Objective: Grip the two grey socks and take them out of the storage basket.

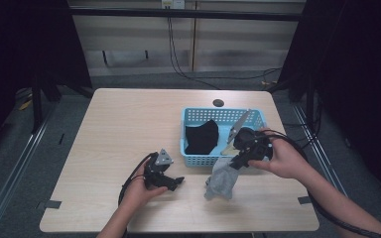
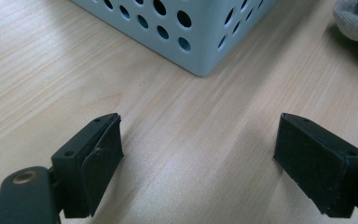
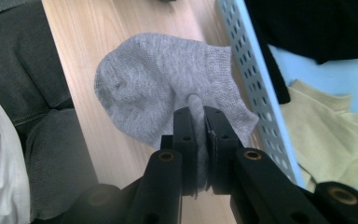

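Wood table: right gripper pinches grey sock, hanging vert.

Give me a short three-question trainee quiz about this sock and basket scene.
1. True or false: the right gripper is shut on the grey sock.
2. Which item lies inside the blue basket: A) black garment, B) red cup, C) book?
3. How do the left gripper jaws stand?

Key: 1 true; 2 A; 3 open, with only bare table between them.
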`<state>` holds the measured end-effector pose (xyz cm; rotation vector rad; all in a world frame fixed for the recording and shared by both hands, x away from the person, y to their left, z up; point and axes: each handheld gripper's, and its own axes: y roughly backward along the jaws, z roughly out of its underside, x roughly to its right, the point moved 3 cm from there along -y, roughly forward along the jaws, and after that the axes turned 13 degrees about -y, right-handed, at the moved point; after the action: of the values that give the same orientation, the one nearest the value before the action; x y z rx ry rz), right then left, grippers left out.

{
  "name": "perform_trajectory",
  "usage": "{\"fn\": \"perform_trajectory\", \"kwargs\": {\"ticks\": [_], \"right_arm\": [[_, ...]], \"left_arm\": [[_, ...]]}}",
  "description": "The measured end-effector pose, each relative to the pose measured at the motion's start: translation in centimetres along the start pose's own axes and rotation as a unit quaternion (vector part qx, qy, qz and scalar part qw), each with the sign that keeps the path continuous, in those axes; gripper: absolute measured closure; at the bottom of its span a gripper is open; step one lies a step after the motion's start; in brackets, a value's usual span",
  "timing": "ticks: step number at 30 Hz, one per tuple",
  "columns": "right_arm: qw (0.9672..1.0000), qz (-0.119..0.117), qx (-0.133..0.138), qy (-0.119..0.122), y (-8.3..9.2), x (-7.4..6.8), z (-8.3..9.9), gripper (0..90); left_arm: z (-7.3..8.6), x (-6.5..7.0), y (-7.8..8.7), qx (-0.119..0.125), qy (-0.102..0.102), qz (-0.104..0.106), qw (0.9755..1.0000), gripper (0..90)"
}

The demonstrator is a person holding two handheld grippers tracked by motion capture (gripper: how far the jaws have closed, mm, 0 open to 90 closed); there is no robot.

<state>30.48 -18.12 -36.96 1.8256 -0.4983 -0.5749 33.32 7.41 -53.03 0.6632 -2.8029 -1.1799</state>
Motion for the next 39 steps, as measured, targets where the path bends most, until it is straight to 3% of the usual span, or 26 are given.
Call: {"fn": "perform_trajectory", "kwargs": {"ticks": [14,26,34,35,39], "right_arm": [[0.9997,-0.020,-0.013,0.003,-4.2,-0.3,-0.2,84.4],[0.9992,-0.011,-0.037,0.010,-6.8,-0.7,-0.5,84.1],[0.9991,-0.008,-0.040,0.013,-8.0,-0.5,-0.8,83.8],[0.9990,-0.009,-0.043,0.004,-8.0,-0.7,-0.8,83.7],[0.9990,-0.008,-0.043,0.013,-8.6,-0.6,-1.0,83.4]], "left_arm": [[0.0,0.0,0.0,0.000,0.000,0.000,1.0000,14.5],[0.0,0.0,0.0,0.000,0.000,0.000,1.0000,14.5],[0.0,0.0,0.0,0.000,0.000,0.000,1.0000,14.5],[0.0,0.0,0.0,0.000,0.000,0.000,1.0000,14.5],[0.0,0.0,0.0,0.000,0.000,0.000,1.0000,14.5]]}}
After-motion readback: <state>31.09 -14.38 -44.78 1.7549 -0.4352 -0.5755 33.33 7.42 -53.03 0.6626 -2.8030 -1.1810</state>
